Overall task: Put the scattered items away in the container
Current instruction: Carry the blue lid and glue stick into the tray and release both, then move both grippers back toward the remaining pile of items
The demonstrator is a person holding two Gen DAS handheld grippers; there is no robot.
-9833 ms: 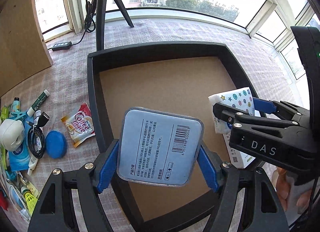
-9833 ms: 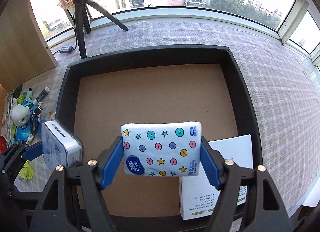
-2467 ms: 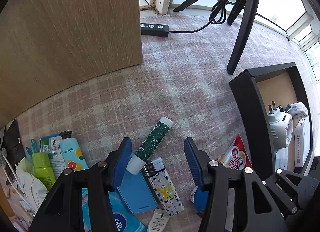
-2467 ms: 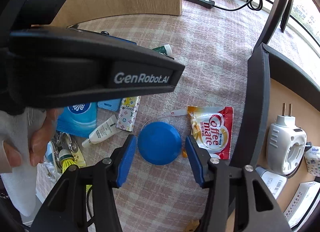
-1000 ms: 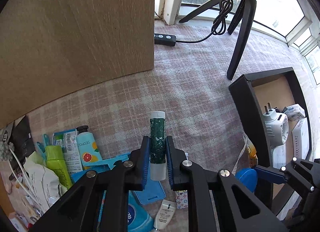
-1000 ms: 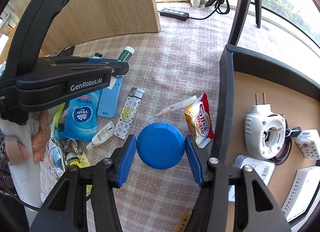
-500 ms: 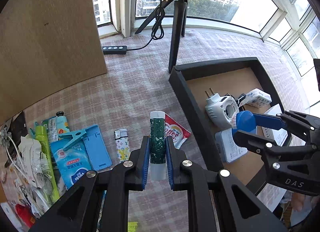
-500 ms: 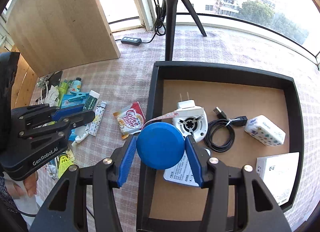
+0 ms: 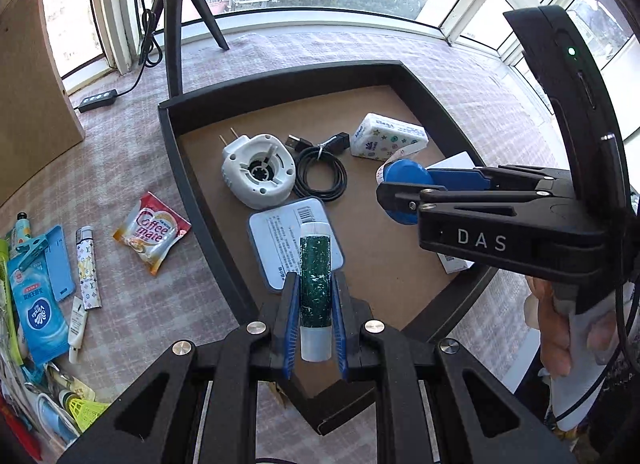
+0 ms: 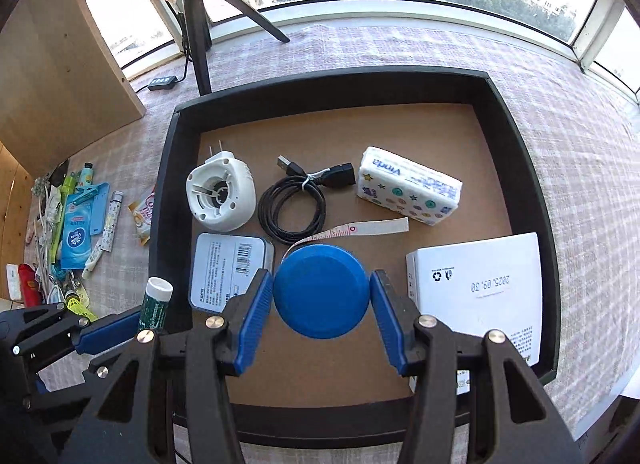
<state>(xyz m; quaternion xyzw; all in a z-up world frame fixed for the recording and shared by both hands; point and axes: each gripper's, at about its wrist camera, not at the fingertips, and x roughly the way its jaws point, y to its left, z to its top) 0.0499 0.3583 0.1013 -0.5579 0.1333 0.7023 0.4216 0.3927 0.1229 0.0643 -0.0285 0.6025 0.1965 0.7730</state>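
1. In the left wrist view, our left gripper (image 9: 315,324) has its blue pads pressed on a green tube (image 9: 315,288), which stands lengthwise between them, white cap pointing forward. We hold it above the near-left part of the black container (image 9: 192,184). To our right, the right gripper (image 9: 404,192) carries a blue tape measure (image 9: 402,173) over the tray.
2. We count five things on the container floor here: one white plug-in device (image 9: 258,176), one coiled black cable (image 9: 320,174), one tissue pack (image 9: 388,140), one grey tin (image 9: 286,240) and one white box (image 9: 456,162). On the checked cloth (image 9: 132,144) outside lie one creamer sachet (image 9: 152,232), one lighter (image 9: 88,268) and more toiletries.
3. In the right wrist view, the right gripper (image 10: 322,306) is closed on the round tape measure (image 10: 321,291); the disc sits squarely between both pads, its tape trailing forward. It hangs above the container's (image 10: 160,200) near middle.
4. One tripod (image 10: 198,24) stands on the cloth before wide windows.
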